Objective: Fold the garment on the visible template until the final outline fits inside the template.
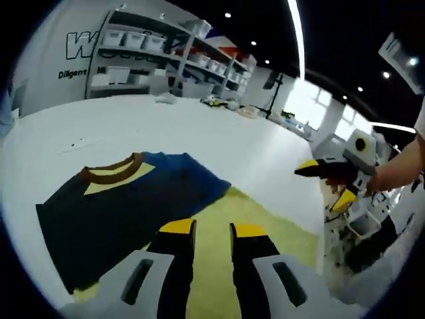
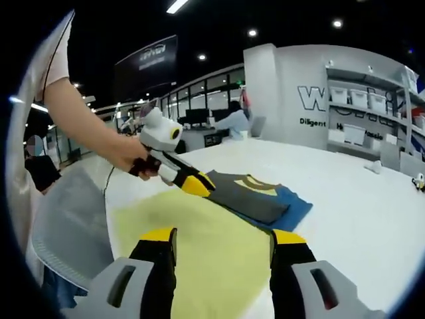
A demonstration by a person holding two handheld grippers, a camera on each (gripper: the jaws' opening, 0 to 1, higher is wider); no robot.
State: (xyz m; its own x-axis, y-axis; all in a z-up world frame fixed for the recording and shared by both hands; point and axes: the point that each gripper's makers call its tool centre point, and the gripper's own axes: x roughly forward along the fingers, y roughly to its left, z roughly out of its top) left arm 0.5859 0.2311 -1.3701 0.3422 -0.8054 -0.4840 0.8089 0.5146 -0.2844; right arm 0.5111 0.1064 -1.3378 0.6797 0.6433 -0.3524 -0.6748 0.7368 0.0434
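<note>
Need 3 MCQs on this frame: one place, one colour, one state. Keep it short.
1. Where does the folded garment lie?
A. partly on the yellow template
B. on a shelf
C. on the floor

2. What colour is the garment's collar?
A. red
B. brown
C. white

3. How do the right tool's jaws stand?
A. shut on the garment
B. shut on the template
C. open, holding nothing

Key:
1 A: in the right gripper view the garment overlaps the template's far edge on the white table.
2 B: a brown band rings the neck opening.
3 C: the template shows in the wide gap between its tips.
</note>
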